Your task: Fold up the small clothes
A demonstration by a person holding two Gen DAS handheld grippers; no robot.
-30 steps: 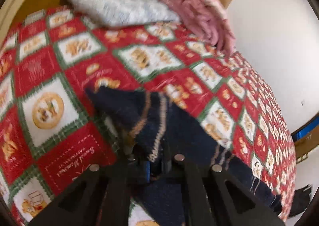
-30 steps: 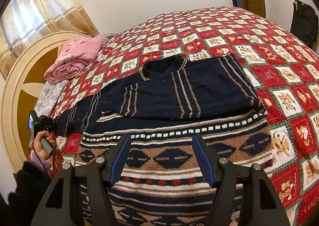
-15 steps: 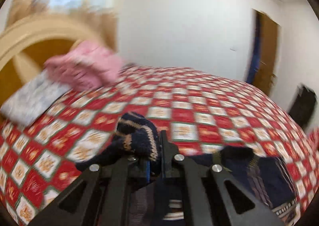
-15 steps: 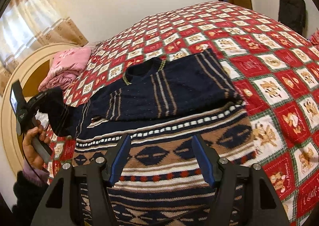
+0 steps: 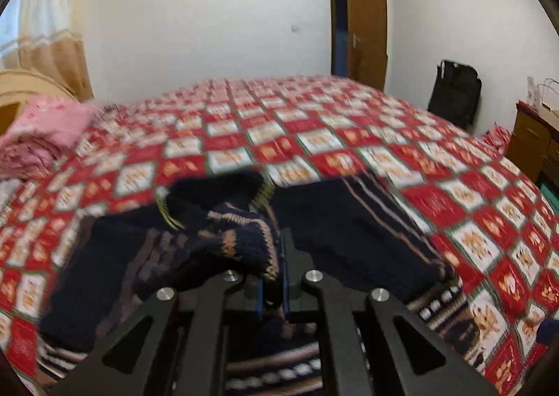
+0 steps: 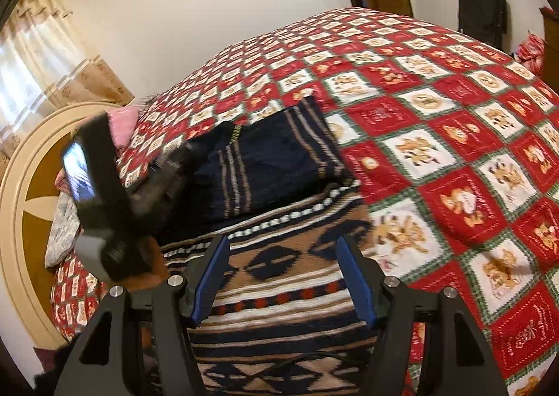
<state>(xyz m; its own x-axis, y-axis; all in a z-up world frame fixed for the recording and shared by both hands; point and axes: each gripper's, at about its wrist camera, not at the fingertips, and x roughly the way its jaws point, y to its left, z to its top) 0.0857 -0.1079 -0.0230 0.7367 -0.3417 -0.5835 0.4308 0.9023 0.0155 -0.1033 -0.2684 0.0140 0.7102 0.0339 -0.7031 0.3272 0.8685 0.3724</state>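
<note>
The navy sweater (image 6: 276,165) lies on the bed (image 6: 454,137), toward the headboard side, its lower part a tan-and-navy patterned knit nearest the cameras. The left hand-held gripper (image 5: 272,277) is clamped shut on the bunched sleeve cuff (image 5: 241,238), holding it above the sweater body. The right hand-held gripper (image 6: 283,277) stands partly open over the patterned hem, gripping nothing.

Handling: the knit is soft, thick and limp — it will sag and bunch, and is unlikely to slip on the quilt. Best taken at cuffs, shoulder seams or hem corners, where the ribbing gives a firm pinch.

Surface: a red-and-white patchwork quilt, yielding. Room — white walls, a wooden door (image 5: 365,22), pink folded bedding (image 5: 42,137) near the headboard.
</note>
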